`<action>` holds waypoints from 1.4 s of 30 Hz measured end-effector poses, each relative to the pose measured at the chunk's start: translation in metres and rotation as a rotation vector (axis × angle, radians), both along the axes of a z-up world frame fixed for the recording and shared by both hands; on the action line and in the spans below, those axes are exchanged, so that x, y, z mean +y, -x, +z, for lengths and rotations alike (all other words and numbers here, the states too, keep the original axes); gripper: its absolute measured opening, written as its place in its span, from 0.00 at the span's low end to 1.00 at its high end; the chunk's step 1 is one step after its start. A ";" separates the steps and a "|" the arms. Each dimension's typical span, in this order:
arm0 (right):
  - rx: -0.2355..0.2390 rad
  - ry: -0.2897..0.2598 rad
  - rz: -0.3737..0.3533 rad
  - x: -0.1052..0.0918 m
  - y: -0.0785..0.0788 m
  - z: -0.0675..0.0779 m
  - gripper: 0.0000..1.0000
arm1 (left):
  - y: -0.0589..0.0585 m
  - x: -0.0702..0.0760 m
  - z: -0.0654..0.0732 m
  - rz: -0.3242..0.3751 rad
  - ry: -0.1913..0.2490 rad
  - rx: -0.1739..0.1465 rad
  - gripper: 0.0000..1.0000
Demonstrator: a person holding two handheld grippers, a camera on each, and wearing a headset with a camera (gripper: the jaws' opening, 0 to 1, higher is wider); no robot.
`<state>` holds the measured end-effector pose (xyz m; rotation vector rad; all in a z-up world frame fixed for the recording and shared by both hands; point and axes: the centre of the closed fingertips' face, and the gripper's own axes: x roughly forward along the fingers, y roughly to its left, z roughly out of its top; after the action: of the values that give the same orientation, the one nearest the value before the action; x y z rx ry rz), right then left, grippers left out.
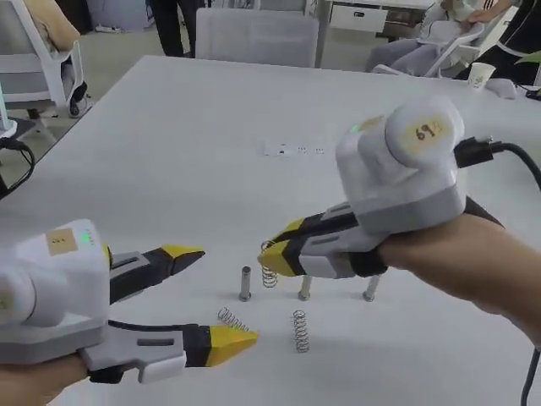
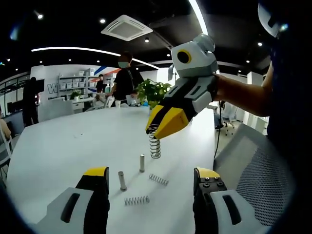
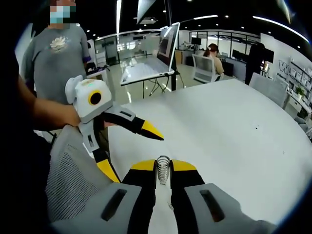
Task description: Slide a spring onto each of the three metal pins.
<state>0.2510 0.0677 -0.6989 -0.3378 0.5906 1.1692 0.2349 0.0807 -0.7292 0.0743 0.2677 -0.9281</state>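
R hand-held gripper (image 1: 275, 254) clamped on upright spring (image 1: 270, 276), held low over table (image 1: 169, 152) betw. left and mid pins (image 1: 245, 283). L hand-held gripper (image 1: 221, 294) spread open, empty. Two loose springs (image 1: 299, 330) seen lying near pins.

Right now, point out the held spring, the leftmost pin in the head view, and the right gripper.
held spring (image 2: 155, 146), left gripper view, middle coils.
leftmost pin (image 1: 245, 283), head view, mid-shaft.
right gripper (image 1: 272, 256), head view, between its fingertips.
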 end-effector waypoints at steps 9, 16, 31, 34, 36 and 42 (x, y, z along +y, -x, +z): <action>0.010 -0.015 0.015 0.010 0.007 0.001 0.08 | 0.002 -0.007 0.003 -0.042 0.017 -0.006 0.47; 0.030 -0.022 0.028 0.018 0.013 -0.003 0.08 | 0.005 -0.011 0.002 -0.078 0.015 -0.013 0.31; 0.068 -0.043 0.044 0.026 0.022 -0.006 0.08 | 0.006 -0.016 0.001 -0.111 0.007 -0.031 0.08; 0.069 -0.037 0.048 0.025 0.024 -0.007 0.08 | 0.006 -0.016 0.001 -0.111 -0.001 -0.039 0.04; 0.067 -0.033 0.052 0.025 0.025 -0.008 0.08 | 0.007 -0.016 0.001 -0.115 -0.004 -0.038 0.04; 0.071 -0.002 0.071 0.021 0.029 -0.011 0.08 | 0.010 -0.018 -0.002 -0.130 -0.027 -0.040 0.03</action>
<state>0.2223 0.0884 -0.7097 -0.3189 0.6439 1.2536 0.2246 0.0630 -0.7311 0.1366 0.2401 -1.0511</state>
